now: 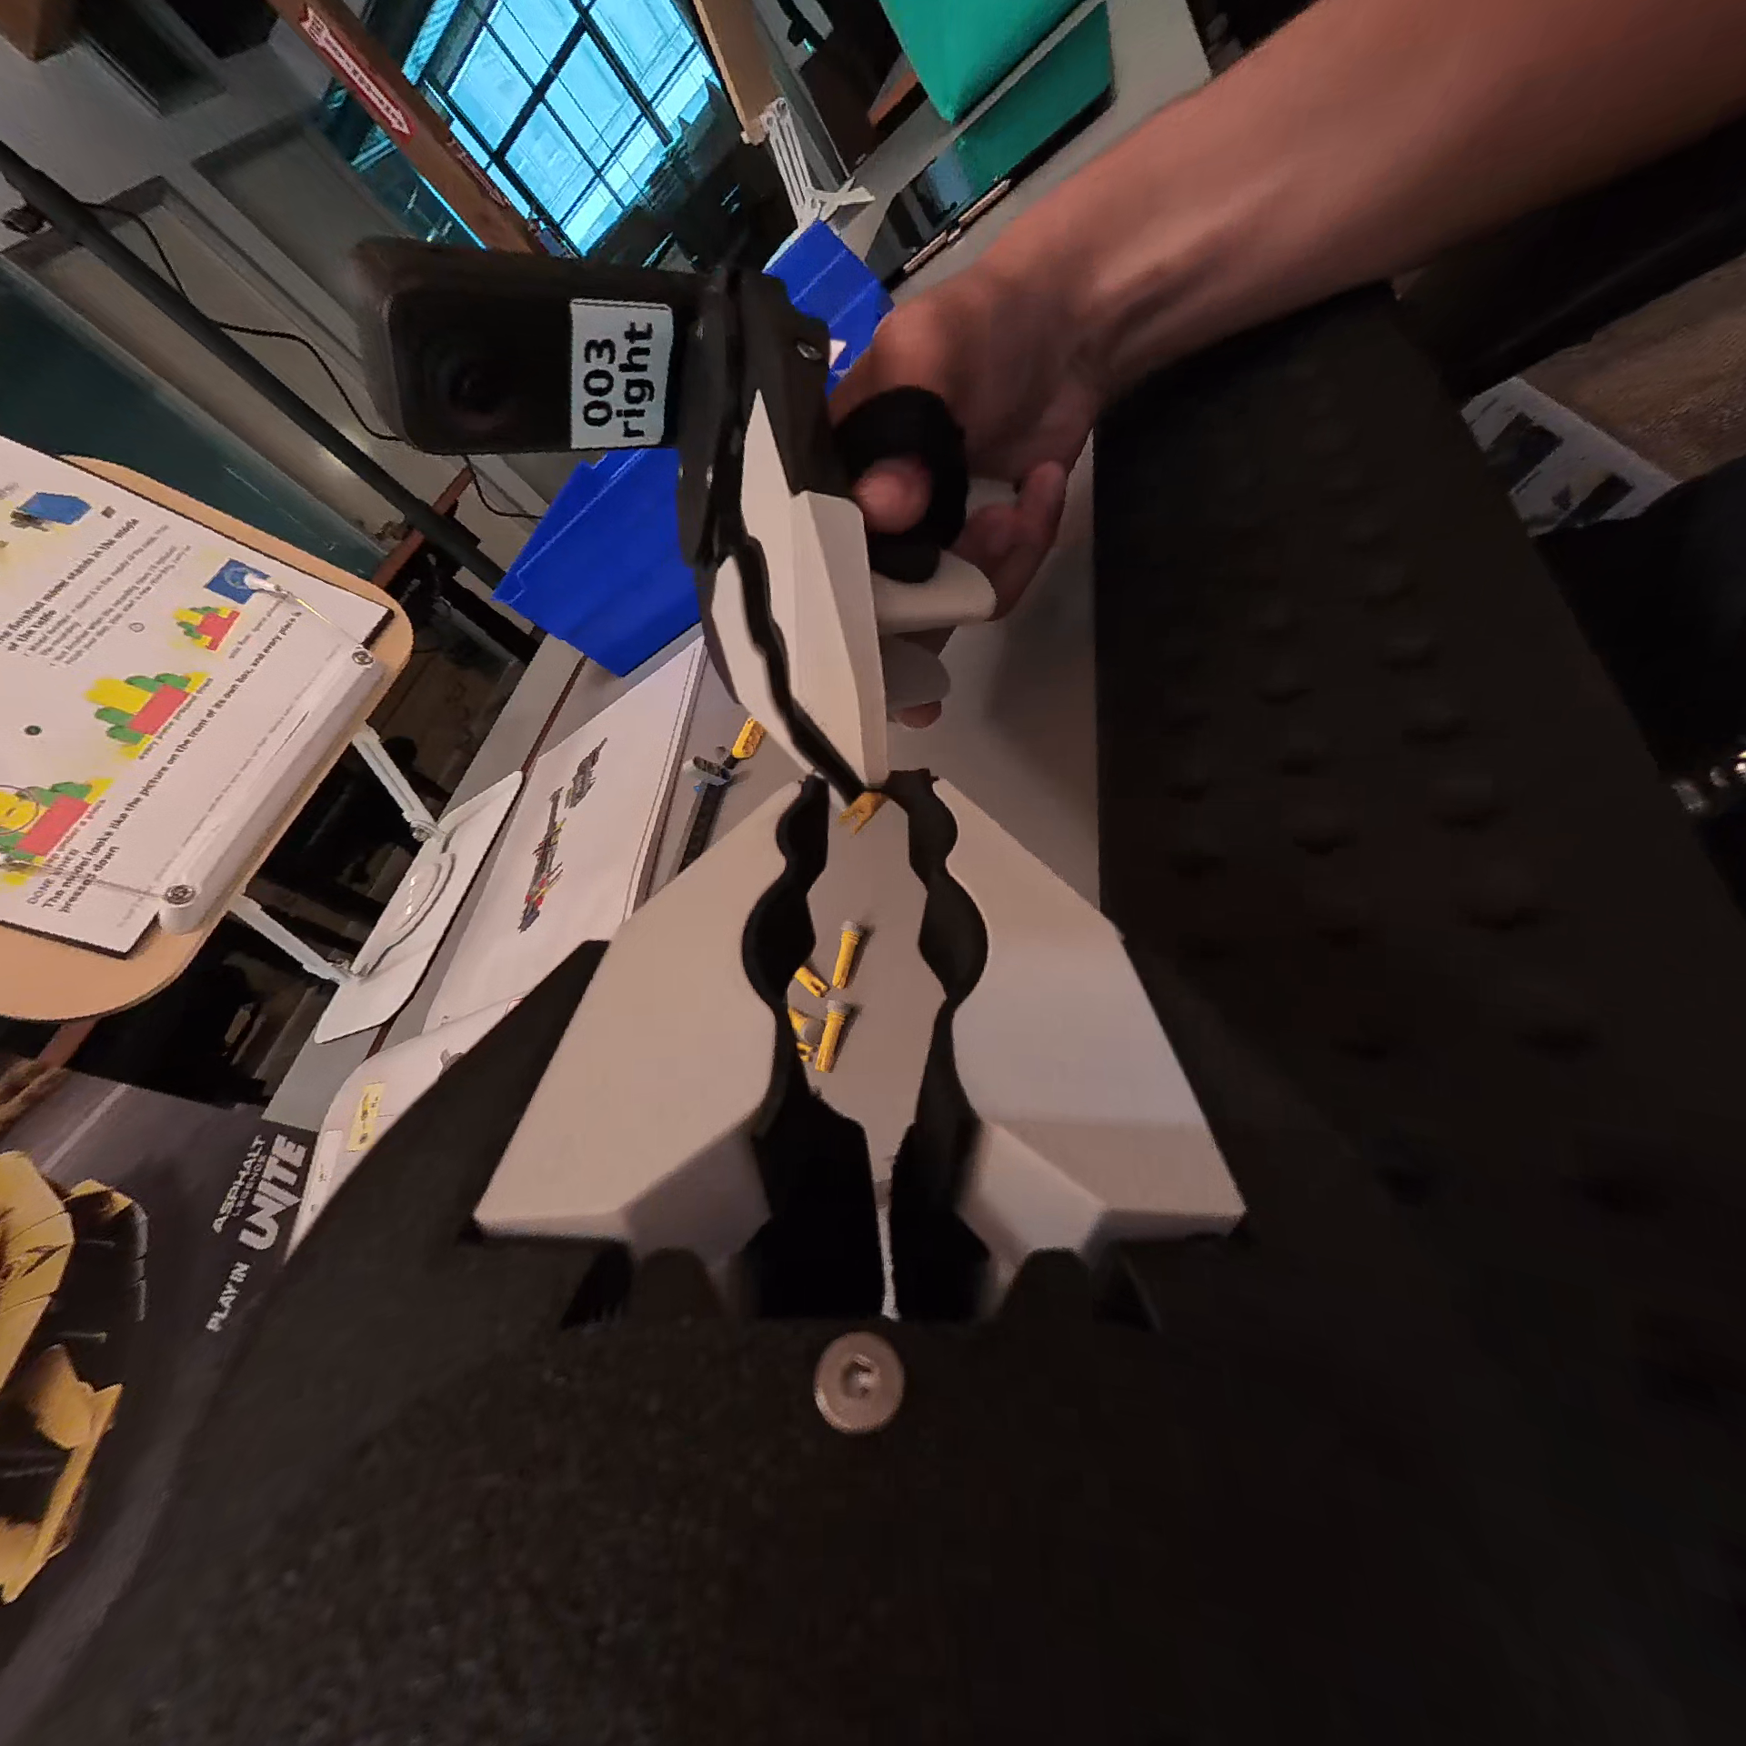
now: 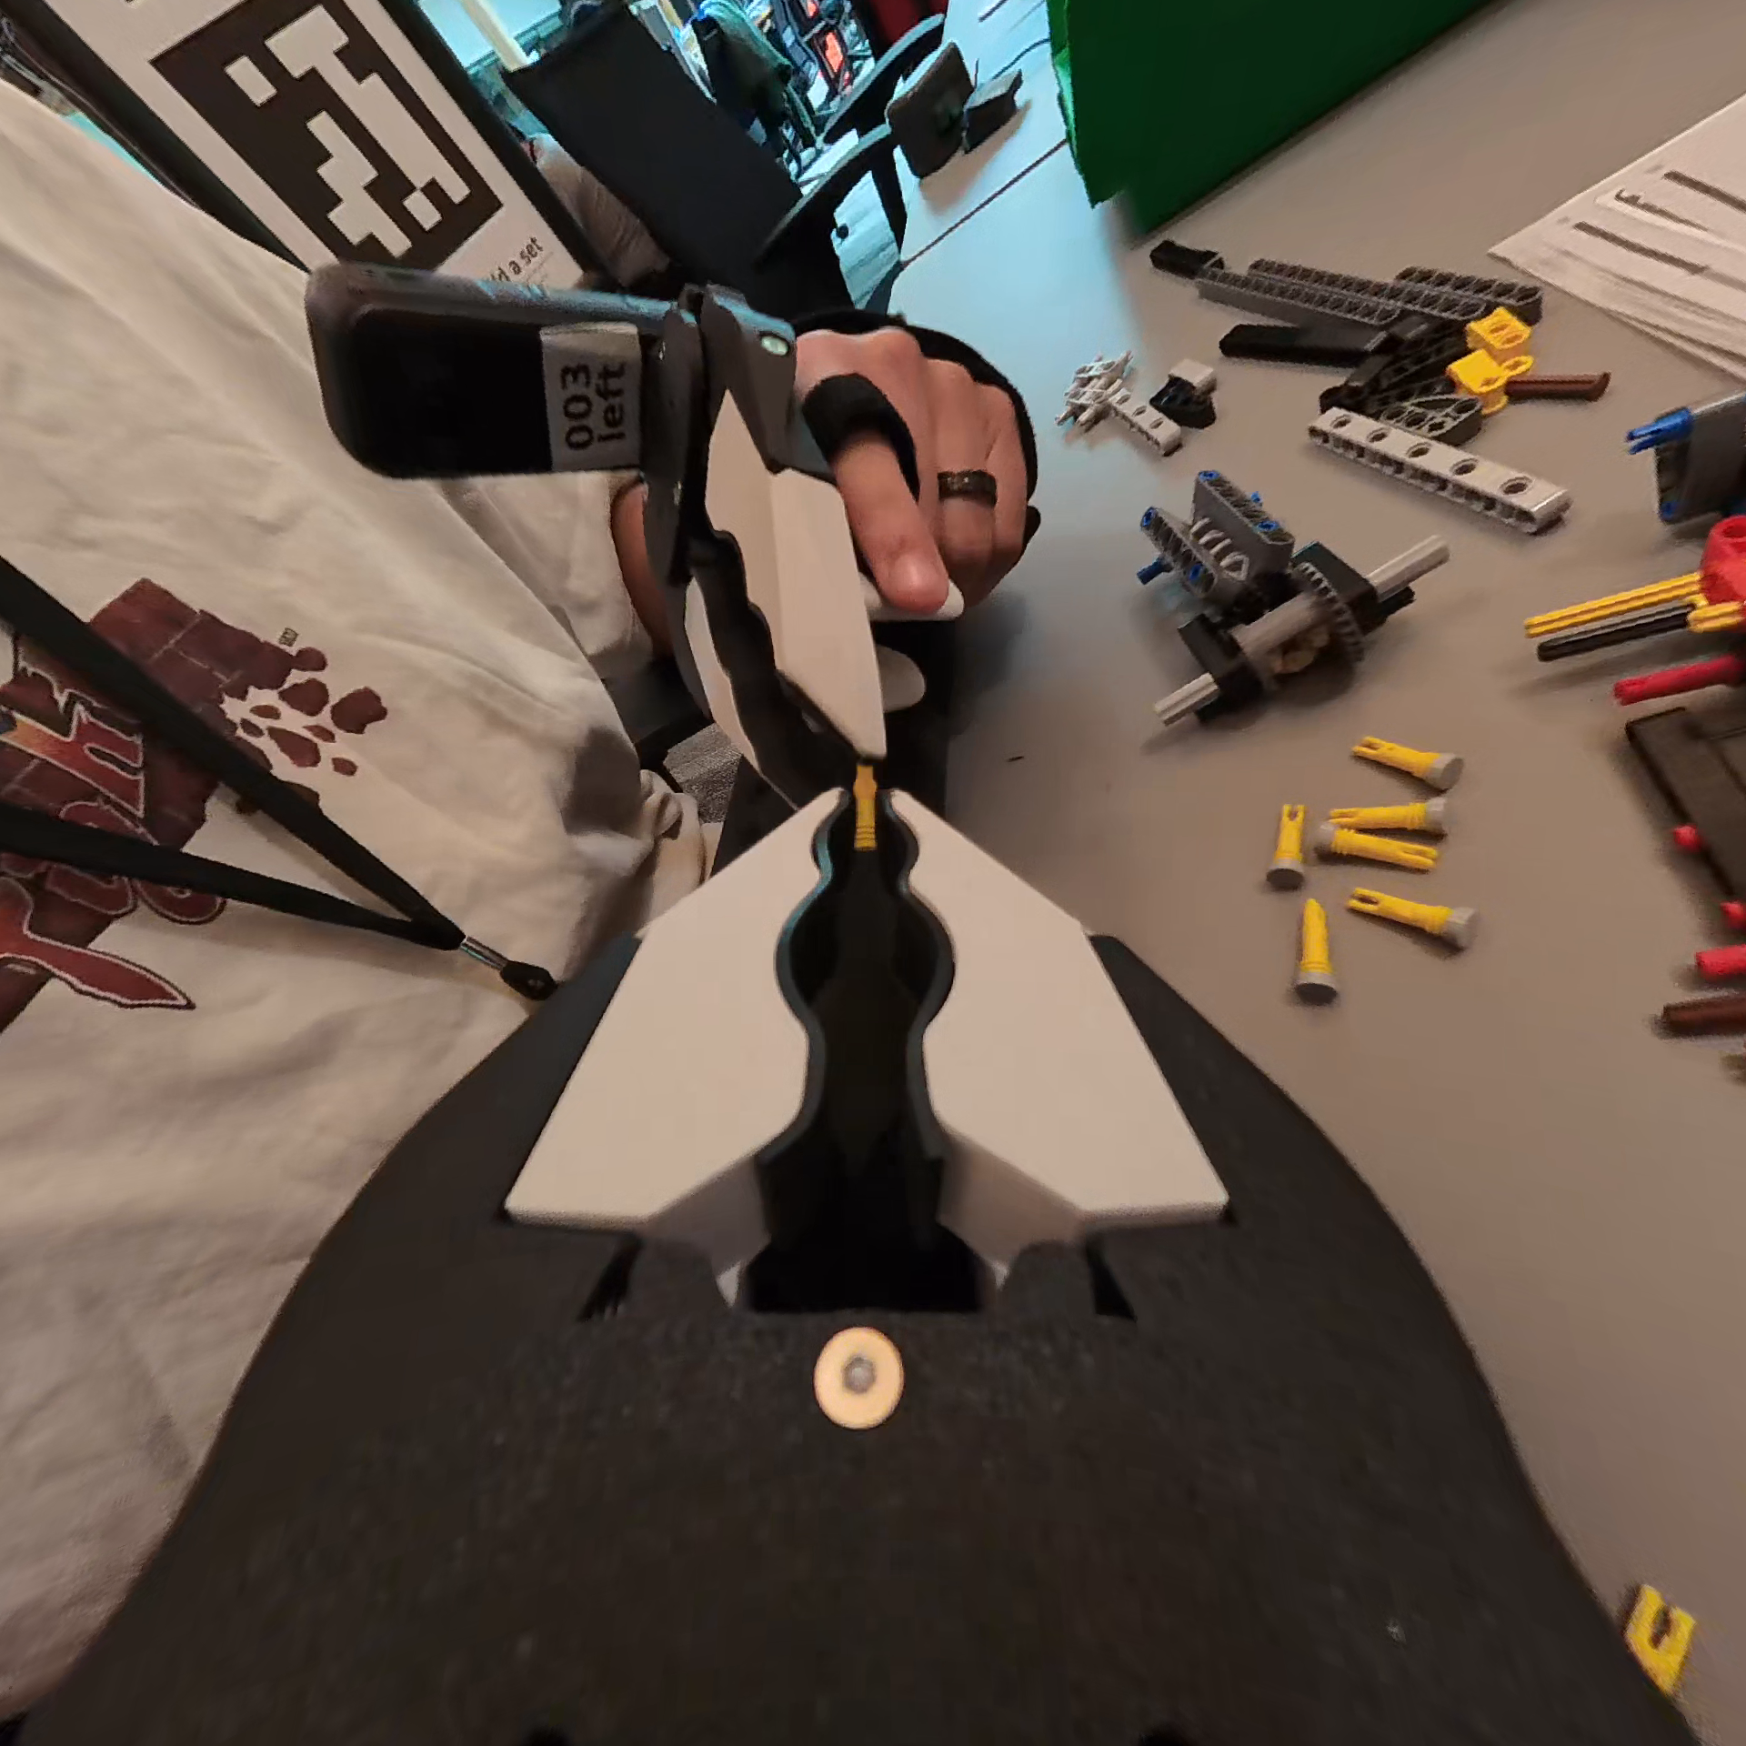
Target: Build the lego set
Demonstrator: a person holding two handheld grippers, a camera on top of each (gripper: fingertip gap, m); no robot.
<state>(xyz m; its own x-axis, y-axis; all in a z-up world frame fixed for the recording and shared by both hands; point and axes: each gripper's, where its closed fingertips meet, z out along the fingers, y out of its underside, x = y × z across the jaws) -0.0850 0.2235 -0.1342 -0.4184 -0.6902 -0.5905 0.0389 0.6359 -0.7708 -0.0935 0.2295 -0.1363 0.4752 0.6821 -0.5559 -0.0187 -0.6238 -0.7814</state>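
Your right gripper (image 2: 864, 813) has its fingers closed on a yellow pin (image 2: 864, 814), pinched at the very tips with the pin's long axis running straight out along the fingers. The left gripper (image 2: 874, 746) meets that pin end-on, tip to tip. In the left wrist view the left fingers look slightly parted, with the pin's forked end just at their mouth; whether they already pinch it you can't tell from here. Judgement: a handover or regrip, turning on keeping both grippers in line with the pin. Beyond the pin, to its right, six loose yellow pins (image 2: 1370, 846) lie on the grey surface (image 2: 1086, 850); past them, a gear subassembly (image 2: 1266, 605). Farther off: chairs, windows.
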